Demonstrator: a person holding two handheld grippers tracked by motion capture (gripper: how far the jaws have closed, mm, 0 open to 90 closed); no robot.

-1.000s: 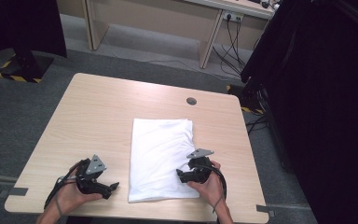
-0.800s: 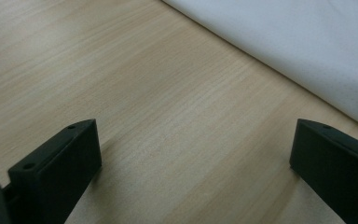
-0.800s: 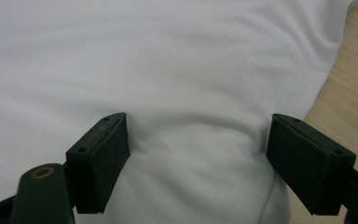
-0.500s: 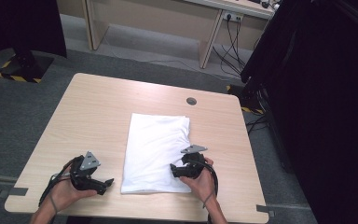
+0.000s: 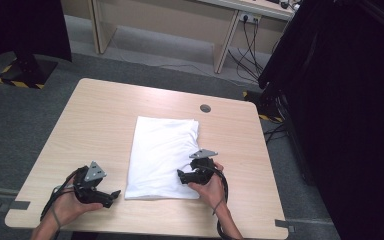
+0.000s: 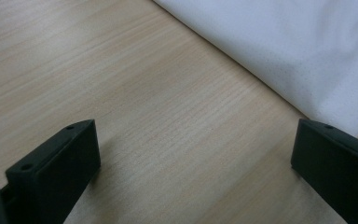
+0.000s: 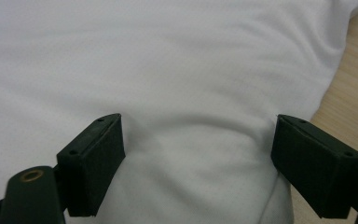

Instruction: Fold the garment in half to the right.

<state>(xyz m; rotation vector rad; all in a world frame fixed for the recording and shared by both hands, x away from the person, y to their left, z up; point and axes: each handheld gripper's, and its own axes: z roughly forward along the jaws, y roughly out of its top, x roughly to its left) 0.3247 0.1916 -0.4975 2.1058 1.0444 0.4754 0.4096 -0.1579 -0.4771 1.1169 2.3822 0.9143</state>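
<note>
A white folded cloth (image 5: 162,150) lies lengthwise in the middle of the light wood table (image 5: 95,120). My right gripper (image 5: 181,176) rests over the cloth's near right part and points left. In the right gripper view its jaws stand wide with the cloth (image 7: 182,60) spread beneath and between them, slightly ridged; the right gripper (image 7: 198,128) has just been opening and its pads press on nothing. My left gripper (image 5: 114,194) sits just left of the cloth's near left corner. The left gripper (image 6: 195,137) is open over bare wood, with the cloth's corner (image 6: 307,60) just ahead.
A round cable hole (image 5: 205,108) sits in the table past the cloth's far end. A dark curtain (image 5: 340,100) hangs to the right. Another desk's legs and loose cables (image 5: 245,45) stand on the grey floor beyond. Bare wood lies left of the cloth.
My right gripper has moved left, further onto the cloth's near right part, and the cloth's near end has slid slightly left. The left gripper has hardly moved.
</note>
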